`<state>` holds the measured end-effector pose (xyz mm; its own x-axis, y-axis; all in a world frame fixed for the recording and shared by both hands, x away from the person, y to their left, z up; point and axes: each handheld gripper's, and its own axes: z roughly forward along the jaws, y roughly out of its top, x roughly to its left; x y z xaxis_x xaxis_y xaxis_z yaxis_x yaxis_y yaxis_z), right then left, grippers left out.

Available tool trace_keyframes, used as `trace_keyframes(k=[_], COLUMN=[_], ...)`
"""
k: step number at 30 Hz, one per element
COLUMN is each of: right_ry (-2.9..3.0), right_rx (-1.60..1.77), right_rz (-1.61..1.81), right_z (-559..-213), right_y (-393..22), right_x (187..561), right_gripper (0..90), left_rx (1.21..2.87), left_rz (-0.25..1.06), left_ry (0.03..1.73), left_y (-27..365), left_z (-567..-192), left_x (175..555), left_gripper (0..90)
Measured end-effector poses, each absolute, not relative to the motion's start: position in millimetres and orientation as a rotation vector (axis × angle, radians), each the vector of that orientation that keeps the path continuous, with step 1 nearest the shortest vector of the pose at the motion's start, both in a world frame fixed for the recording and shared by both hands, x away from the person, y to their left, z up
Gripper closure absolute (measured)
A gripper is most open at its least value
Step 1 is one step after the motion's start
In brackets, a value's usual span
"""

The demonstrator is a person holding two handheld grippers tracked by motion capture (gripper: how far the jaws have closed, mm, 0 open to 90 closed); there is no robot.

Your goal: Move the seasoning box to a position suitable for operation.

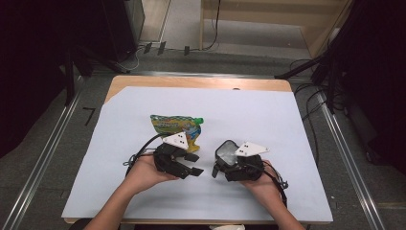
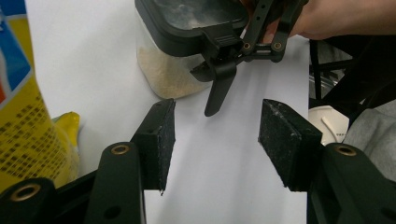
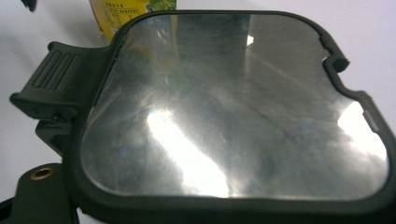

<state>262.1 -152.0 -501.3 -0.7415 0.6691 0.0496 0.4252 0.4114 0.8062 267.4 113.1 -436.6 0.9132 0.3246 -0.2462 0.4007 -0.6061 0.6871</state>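
We held the clear, black-lidded plastic container (image 1: 227,152) in our right tongs (image 1: 221,165); left tongs (image 2: 215,135) gaped empty — yellow snack pouch's (image 1: 178,125) print unreadable.

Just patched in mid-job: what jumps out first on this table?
The clear container with a black-framed lid at the right gripper, tilted, pale powder in its bottom. Just left of it the left gripper, jaws apart over bare white sheet. Behind that gripper lies a yellow snack pouch with a green cap.
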Motion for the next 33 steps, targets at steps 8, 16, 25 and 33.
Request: trace_keyframes(k=[8, 16, 25, 33], right_ry=[2.428, 2.429, 2.439, 2.435], right_rx=[0.994, 0.977, 1.013, 1.062], right_rz=[1.27, 1.271, 1.302, 1.266], right_z=[-499, -482, -475, -477], right_y=[-160, -181, -209, -206], right_x=[261, 245, 234, 234], right_gripper=[12.7, 15.8, 54.7, 90.0], left_rx=[2.283, 2.269, 2.261, 2.28], left_rz=[-0.107, -0.111, -0.123, -0.127], left_ry=[0.511, 0.526, 0.544, 0.559], left_y=[109, 105, 91, 79], left_z=[-441, -445, -451, -462], left_x=[269, 270, 272, 274], left_gripper=[50.7, 64.3, 87.3, 90.0])
